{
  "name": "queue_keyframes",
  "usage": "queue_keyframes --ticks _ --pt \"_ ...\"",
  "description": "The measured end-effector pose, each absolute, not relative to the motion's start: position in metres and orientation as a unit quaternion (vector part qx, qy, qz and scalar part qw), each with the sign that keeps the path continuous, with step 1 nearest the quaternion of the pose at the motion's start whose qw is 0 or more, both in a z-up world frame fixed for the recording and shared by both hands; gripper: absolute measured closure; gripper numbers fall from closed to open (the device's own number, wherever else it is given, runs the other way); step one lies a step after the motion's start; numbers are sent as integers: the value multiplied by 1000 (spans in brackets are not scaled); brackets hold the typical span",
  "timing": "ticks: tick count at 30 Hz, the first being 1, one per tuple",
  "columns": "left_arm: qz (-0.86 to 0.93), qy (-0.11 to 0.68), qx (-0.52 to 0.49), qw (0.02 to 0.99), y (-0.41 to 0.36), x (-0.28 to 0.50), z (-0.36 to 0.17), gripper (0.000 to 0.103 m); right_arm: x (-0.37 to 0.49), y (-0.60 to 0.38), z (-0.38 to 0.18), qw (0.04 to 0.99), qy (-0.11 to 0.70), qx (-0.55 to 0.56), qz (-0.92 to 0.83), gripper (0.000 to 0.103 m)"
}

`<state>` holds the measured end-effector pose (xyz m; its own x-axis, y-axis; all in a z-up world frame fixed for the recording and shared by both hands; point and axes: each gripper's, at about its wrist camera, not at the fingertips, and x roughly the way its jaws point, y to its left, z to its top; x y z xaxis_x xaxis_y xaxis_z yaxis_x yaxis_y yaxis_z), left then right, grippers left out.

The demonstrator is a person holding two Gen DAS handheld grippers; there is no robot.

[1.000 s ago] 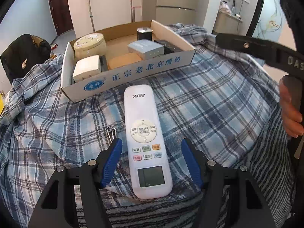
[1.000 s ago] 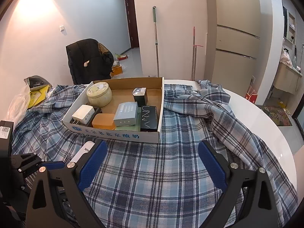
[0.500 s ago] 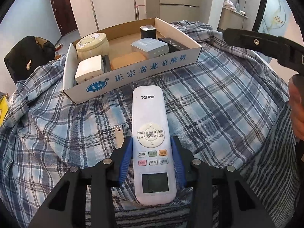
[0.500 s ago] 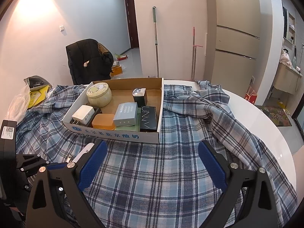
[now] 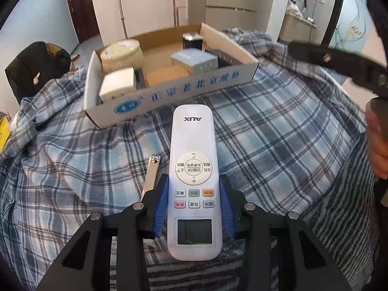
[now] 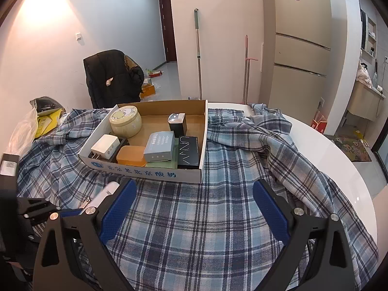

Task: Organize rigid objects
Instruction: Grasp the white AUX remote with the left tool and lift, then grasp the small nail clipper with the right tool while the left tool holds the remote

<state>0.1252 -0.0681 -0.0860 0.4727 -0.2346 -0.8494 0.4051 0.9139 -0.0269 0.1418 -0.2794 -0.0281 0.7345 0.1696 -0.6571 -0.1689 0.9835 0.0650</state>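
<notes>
Now left gripper (image 5: pixel 194 206) clamps the remote (image 5: pixel 192 169); right gripper (image 6: pixel 194 208) gapes.

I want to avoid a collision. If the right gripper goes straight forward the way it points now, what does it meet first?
The right gripper, open and empty, points over bare plaid cloth toward the cardboard box. It would probably meet the box's printed front wall first, near its right corner, though depth is unclear.

Left tongs (image 5: pixel 194 208) clamped, right tongs (image 6: pixel 194 208) agape.
</notes>
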Motion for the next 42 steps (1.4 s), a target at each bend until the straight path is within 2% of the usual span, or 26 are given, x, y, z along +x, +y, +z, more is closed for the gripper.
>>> queue_keyframes --ticks 7,18,20,25,29,36,39,42 --pt "-169 455 68 871 -37 123 -57 61 145 -272 -35 929 361 -12 82 7" --pt "-110 448 11 887 32 126 -68 61 151 -208 -44 888 438 -3 139 8" --pt "-94 437 3 895 41 125 -70 61 156 -189 -48 874 461 -4 153 19" --pt "-80 431 -8 899 56 125 -74 61 168 -148 -70 836 523 3 166 35" --pt "-72 425 -21 902 61 124 -74 61 173 -129 -85 821 548 15 160 55" --pt "-77 425 -34 901 64 124 -74 61 173 -116 -97 819 555 7 144 60" --pt "-79 429 -39 899 65 124 -75 61 175 -110 -97 818 557 -1 143 69" --pt "-80 431 -42 898 65 124 -76 61 172 -104 -95 816 557 -1 153 69"
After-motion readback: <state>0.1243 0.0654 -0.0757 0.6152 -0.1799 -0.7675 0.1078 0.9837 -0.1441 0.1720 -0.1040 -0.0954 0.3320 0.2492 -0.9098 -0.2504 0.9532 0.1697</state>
